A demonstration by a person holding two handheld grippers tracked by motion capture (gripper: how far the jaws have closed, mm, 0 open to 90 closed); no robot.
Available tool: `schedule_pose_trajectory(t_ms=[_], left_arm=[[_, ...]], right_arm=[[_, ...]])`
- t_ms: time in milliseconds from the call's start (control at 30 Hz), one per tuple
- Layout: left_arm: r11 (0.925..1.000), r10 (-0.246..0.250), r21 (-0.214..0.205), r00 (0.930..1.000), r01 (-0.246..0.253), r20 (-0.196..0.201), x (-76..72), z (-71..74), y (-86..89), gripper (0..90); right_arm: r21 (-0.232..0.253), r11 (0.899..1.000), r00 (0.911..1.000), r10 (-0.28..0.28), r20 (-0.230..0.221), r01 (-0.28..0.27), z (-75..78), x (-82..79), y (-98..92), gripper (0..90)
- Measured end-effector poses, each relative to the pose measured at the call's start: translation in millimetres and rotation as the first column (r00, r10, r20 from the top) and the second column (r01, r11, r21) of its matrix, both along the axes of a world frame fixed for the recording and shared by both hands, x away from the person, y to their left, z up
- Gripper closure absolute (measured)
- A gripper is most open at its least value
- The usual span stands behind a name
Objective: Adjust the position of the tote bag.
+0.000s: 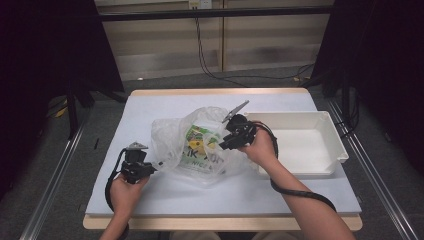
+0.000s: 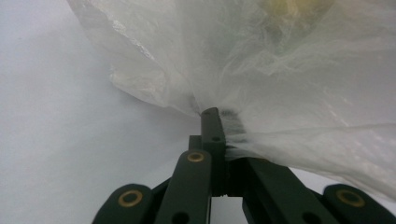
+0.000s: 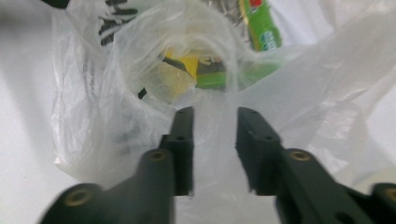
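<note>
The plastic bag (image 1: pixel 200 145) lies crumpled at the middle of the tabletop (image 1: pixel 150 200), just beside the white bin (image 1: pixel 320 120), and it already holds a green and yellow snack packet (image 1: pixel 199 141) that shows through the thin film. The left gripper (image 1: pixel 150 167) sits at the bag's near-left edge with its jaws closed tight on a pinch of the film — a firm hold, judging by how the plastic bunches at the tips. The right gripper (image 1: pixel 225 142) is at the side of the bag toward the bin; its jaws stand partly apart, with a strand of film running up between them but not squeezed. So the packet looks to be in, while the bag's mouth seems unsettled — still to be gathered, spread or handed on. The white bin is empty. Beyond the bag the pale tabletop ends at a wooden edge, with grey floor, cables and dark curtains behind.
</note>
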State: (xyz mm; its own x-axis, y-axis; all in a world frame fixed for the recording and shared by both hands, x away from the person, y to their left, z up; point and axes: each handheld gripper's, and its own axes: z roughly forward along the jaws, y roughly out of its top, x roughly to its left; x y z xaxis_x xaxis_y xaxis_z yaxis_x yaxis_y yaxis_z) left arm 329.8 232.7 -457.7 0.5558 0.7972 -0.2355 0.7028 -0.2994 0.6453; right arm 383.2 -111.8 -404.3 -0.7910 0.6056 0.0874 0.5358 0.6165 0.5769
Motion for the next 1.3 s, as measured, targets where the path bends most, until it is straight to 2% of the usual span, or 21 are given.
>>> schedule_pose_trajectory(t_ms=[167, 200, 300, 333, 433, 500, 533, 667, 767, 800, 933, 1033, 1133, 1200, 1267, 1300], left_arm=[[0.9999, -0.012, -0.002, 0.9999, 0.012, -0.004, -0.1, 0.9, -1.1, 90.0], [0.9998, -0.014, 0.011, 0.9999, 0.014, 0.002, -0.3, 1.0, -1.7, 90.0], [0.9998, -0.019, 0.010, 0.9998, 0.019, 0.003, -0.7, 0.5, -3.4, 90.0], [0.9999, -0.012, -0.001, 0.9999, 0.012, 0.001, -1.0, 0.4, -4.4, 90.0], [0.9998, -0.020, 0.002, 0.9998, 0.020, 0.000, -1.8, 0.7, -5.4, 90.0], [0.9998, -0.020, 0.000, 0.9998, 0.020, -0.003, -2.4, 0.2, -6.8, 90.0], [0.9998, -0.022, -0.002, 0.9997, 0.022, -0.005, -2.5, 0.2, -6.8, 90.0], [0.9994, -0.034, -0.002, 0.9994, 0.034, -0.008, -3.9, 1.4, -6.7, 90.0], [0.9989, -0.047, 0.007, 0.9989, 0.047, -0.006, -4.7, 0.8, -7.1, 90.0], [0.9988, -0.048, -0.001, 0.9988, 0.048, -0.010, -5.1, 0.5, -8.0, 90.0], [0.9977, -0.068, 0.002, 0.9976, 0.068, -0.010, -6.3, 0.2, -10.2, 90.0], [0.9976, -0.070, -0.004, 0.9974, 0.070, -0.016, -7.4, -0.6, -12.6, 90.0], [0.9973, -0.074, -0.005, 0.9971, 0.074, -0.016, -7.3, -0.7, -11.8, 90.0], [0.9973, -0.072, -0.014, 0.9974, 0.072, -0.008, -7.2, 0.8, -8.2, 90.0], [0.9978, -0.058, -0.031, 0.9983, 0.058, 0.003, -8.1, 2.1, -5.6, 89.9], [0.9973, -0.060, -0.043, 0.9982, 0.060, -0.004, -7.8, 2.5, -4.0, 88.5]], right_arm=[[0.025, 1.000, 0.9995, -0.014, 0.027, 0.014, 19.3, -4.7, -4.3, 45.7], [0.031, 0.999, 0.9993, -0.006, 0.036, 0.005, 21.9, -4.9, -4.4, 44.9], [0.060, 0.998, 0.9984, 0.006, 0.057, -0.009, 31.2, -7.8, -1.4, 39.9], [0.059, 0.998, 0.9983, 0.008, 0.058, -0.011, 33.0, -9.1, 0.8, 38.3], [0.062, 0.998, 0.9967, 0.027, 0.077, -0.032, 35.0, -10.3, 8.7, 33.9], [0.078, 0.996, 0.9971, 0.033, 0.069, -0.038, 33.9, -10.4, 14.6, 31.9], [0.086, 0.995, 0.9969, 0.046, 0.064, -0.051, 31.4, -10.0, 19.8, 31.5], [0.065, 0.993, 0.9945, 0.092, 0.051, -0.095, 19.2, -10.2, 43.2, 28.4], [0.062, 0.990, 0.9912, 0.120, 0.056, -0.123, 9.0, -9.2, 61.8, 24.4], [0.066, 0.989, 0.9903, 0.127, 0.054, -0.131, 5.4, -8.4, 67.9, 23.2], [0.056, 0.988, 0.9884, 0.139, 0.061, -0.143, -11.1, -4.3, 90.3, 16.7], [0.076, 0.986, 0.9875, 0.143, 0.066, -0.148, -22.7, -0.6, 100.7, 14.0], [0.089, 0.986, 0.9882, 0.138, 0.068, -0.143, -34.6, 1.2, 107.1, 13.8], [0.081, 0.986, 0.9880, 0.138, 0.070, -0.143, -43.1, 1.0, 108.9, 16.0], [0.064, 0.988, 0.9891, 0.135, 0.059, -0.139, -51.6, 0.9, 108.5, 20.0], [0.065, 0.988, 0.9893, 0.138, 0.047, -0.141, -55.0, 0.7, 107.9, 23.4]])
